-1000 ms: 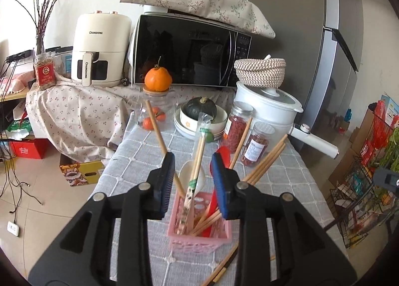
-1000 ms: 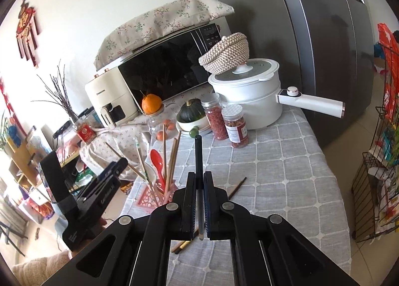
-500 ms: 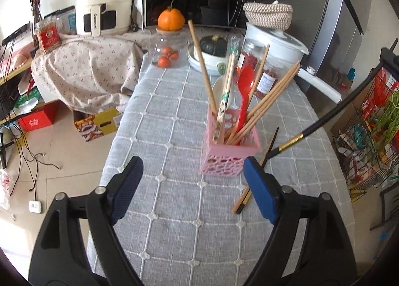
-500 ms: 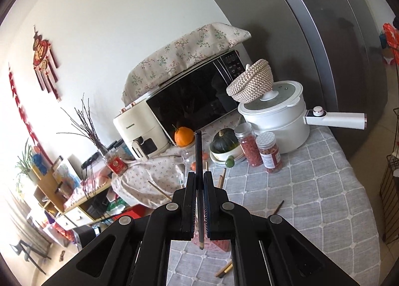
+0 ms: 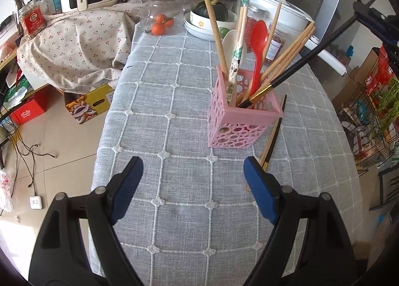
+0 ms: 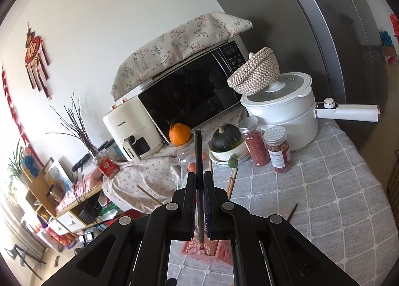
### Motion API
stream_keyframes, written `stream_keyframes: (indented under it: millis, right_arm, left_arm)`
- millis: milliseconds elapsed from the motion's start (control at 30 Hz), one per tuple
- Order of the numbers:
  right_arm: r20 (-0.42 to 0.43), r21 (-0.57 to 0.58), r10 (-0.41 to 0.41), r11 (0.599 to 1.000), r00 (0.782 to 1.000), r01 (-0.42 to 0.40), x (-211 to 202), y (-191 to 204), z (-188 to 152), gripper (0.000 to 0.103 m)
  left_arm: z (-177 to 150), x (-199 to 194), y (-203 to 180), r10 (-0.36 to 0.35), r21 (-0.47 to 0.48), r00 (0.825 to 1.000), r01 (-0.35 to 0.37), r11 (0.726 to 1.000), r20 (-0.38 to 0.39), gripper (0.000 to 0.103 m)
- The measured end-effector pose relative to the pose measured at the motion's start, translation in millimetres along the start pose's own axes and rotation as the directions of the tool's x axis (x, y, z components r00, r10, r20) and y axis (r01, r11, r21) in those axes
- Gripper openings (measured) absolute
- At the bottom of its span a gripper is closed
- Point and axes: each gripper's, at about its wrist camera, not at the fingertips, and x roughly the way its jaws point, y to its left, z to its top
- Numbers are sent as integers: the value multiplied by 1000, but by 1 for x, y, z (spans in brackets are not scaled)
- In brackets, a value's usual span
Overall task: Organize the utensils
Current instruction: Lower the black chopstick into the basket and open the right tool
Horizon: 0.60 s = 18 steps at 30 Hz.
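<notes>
on a grey checked tablecloth (image 5: 189,101), the right gripper (image 6: 199,181) pinches a black chopstick (image 5: 294,71), tip angled into the pink holder (image 5: 243,121) for an apparent drop-in; the left gripper (image 5: 193,176) hangs spread, empty, near two stray chopsticks (image 5: 270,141).

In the right wrist view the jaws hide most of the pink basket (image 6: 212,248) and the black chopstick's (image 6: 198,161) middle. Labels on the two jars (image 6: 278,151) are too small to read, and the basket hides part of the loose chopsticks (image 5: 270,136) on the bench.
</notes>
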Motion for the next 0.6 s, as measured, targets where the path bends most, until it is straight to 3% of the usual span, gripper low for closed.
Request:
stream_keyframes:
  millis: [400,533,600]
  right_arm:
    - [-87,-33,-27,999,996,24,39,1,-23,6]
    - [-84,-33,-20,999,996,17,36,0,-23,10]
    - [-75,-30,-2,1000,997,0,30,1,-21,17]
  left_arm:
    - [-1,-2,-11,-20,65,1000,18,998,24,83]
    - [-2,-4,-15,-24,81,999,22,996,34,83]
    - [-2,-3,-15,-26,81,999,23,996,33,83]
